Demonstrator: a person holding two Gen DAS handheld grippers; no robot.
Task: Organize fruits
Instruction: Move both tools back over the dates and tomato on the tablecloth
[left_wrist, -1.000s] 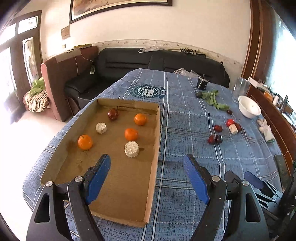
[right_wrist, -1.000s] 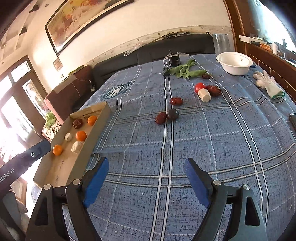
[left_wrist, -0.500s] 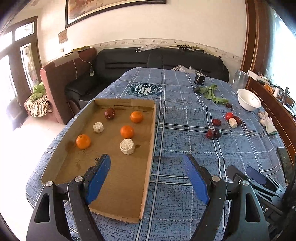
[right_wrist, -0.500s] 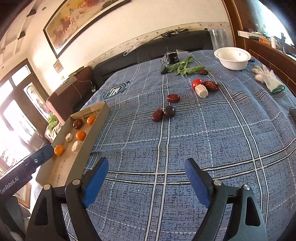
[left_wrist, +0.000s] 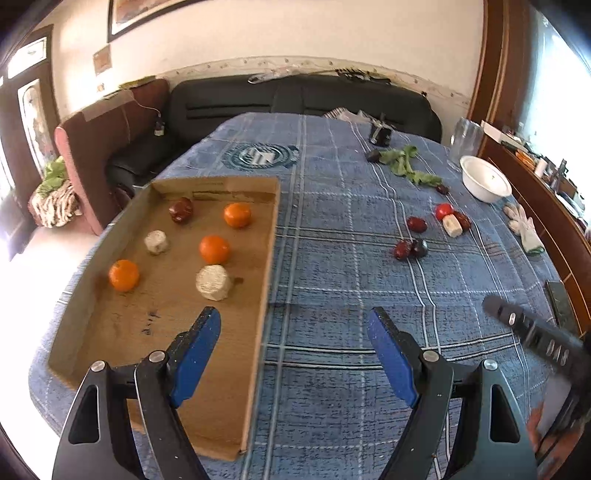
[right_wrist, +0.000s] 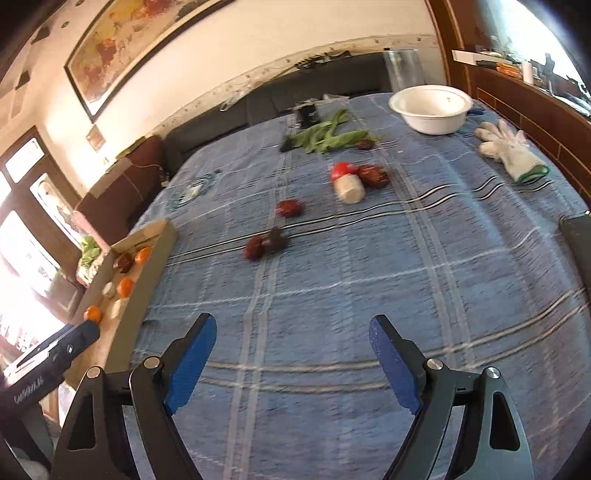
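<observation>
A shallow cardboard tray (left_wrist: 271, 236) lies on the left of the blue checked tablecloth. It holds three oranges (left_wrist: 214, 249), two pale round pieces (left_wrist: 213, 282) and a dark red fruit (left_wrist: 181, 209). Loose fruits lie on the cloth to the right: a dark pair (left_wrist: 410, 249) (right_wrist: 264, 243), a red one (left_wrist: 416, 224) (right_wrist: 289, 208), and a red, white and dark cluster (left_wrist: 451, 221) (right_wrist: 349, 183). My left gripper (left_wrist: 294, 339) is open and empty over the tray's near right edge. My right gripper (right_wrist: 291, 345) is open and empty above bare cloth, short of the dark pair.
A white bowl (right_wrist: 430, 107) and a white glove (right_wrist: 511, 153) lie at the far right. Green leaves (right_wrist: 325, 136) and a small dark object (left_wrist: 380, 134) are at the back. A dark flat object (right_wrist: 578, 243) sits at the right edge. A sofa stands behind the table.
My right gripper has moved forward toward the loose fruits, which now look larger and blurred. The left gripper has shifted slightly. Both stay open.
</observation>
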